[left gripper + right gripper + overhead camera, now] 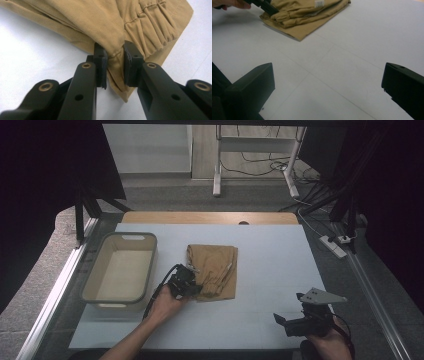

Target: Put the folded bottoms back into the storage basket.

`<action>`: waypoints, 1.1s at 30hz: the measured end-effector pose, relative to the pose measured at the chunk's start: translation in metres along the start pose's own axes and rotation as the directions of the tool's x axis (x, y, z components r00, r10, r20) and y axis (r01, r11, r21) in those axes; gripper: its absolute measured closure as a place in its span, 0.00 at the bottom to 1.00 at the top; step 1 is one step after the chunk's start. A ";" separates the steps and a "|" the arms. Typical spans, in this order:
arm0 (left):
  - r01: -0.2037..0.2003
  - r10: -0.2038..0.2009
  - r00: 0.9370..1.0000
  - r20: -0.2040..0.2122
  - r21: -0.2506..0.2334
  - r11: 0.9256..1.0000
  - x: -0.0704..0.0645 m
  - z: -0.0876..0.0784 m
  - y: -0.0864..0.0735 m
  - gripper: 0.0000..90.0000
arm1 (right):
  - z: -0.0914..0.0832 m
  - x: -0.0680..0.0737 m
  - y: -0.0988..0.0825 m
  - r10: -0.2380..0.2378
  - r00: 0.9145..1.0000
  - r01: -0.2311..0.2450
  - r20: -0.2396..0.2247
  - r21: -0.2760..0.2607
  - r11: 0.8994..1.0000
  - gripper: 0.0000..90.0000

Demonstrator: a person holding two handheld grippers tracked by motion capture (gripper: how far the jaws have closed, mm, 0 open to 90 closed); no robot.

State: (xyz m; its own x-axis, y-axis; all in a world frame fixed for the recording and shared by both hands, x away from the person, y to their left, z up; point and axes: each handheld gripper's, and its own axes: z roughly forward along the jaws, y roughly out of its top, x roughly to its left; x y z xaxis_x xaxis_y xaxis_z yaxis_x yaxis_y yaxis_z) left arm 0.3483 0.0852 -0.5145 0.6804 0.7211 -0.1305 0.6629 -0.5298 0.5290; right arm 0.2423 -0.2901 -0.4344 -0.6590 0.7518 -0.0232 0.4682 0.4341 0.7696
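White matte tabletop (270,270) bears our folded tan cotton garment (216,269) (gathered, ribbed hem), right of the beige plastic bin (121,268). Our left gripper (115,64) pinches its edge; our right gripper (327,85) gapes empty.

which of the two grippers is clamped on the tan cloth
The left gripper, pinching the folded tan cloth; the right gripper is open, apart from it.

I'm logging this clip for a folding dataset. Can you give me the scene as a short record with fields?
surface: white table
garment: tan folded cloth, mid-table
bin: grey tub, left of the cloth, nothing visible inside
left gripper: fingers shut on a bunched edge of the cloth
right gripper: open, nothing between its fingers, apart from the cloth at the table's near right
work in hand: left gripper has the cloth by its near-left edge
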 end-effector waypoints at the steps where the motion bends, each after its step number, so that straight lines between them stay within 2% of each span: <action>1: -0.002 0.002 1.000 -0.002 -0.001 1.000 0.000 0.000 0.000 0.83 | 0.000 0.001 0.001 -0.007 1.000 0.007 0.002 -0.004 1.000 0.00; 5: -0.009 0.009 1.000 -0.004 -0.003 1.000 0.000 0.000 0.000 0.82 | 0.003 0.005 0.006 -0.026 1.000 0.026 0.001 -0.009 1.000 0.00; 9: -0.010 0.010 1.000 -0.008 -0.004 1.000 -0.001 0.000 -0.001 0.82 | 0.008 0.009 0.010 -0.012 0.999 0.011 -0.036 -0.018 1.000 0.00; 19: -0.017 0.016 1.000 -0.009 -0.010 1.000 -0.001 0.000 -0.002 0.82 | 0.026 0.019 0.026 -0.056 0.994 0.054 -0.099 -0.013 0.998 0.00; 25: -0.013 0.012 1.000 -0.011 -0.018 1.000 -0.001 0.000 -0.003 0.82 | 0.034 0.023 0.037 -0.095 0.990 0.095 -0.108 -0.007 0.995 0.00; 29: -0.013 0.013 1.000 -0.014 -0.018 1.000 -0.002 0.000 -0.003 0.82 | 0.038 0.020 0.044 -0.086 0.989 0.086 -0.117 -0.012 0.996 0.00; 33: -0.012 0.012 1.000 -0.010 -0.021 1.000 -0.001 0.000 -0.003 0.82 | 0.041 0.017 0.048 -0.055 0.989 0.053 -0.135 -0.019 0.998 0.00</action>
State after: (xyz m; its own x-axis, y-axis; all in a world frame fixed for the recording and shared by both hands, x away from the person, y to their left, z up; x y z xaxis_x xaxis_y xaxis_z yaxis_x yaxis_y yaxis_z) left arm 0.3456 0.0859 -0.5164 0.6854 0.7189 -0.1159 0.6477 -0.5292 0.5481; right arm 0.2782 -0.2362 -0.4239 -0.7574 0.6526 0.0207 0.4209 0.4639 0.7795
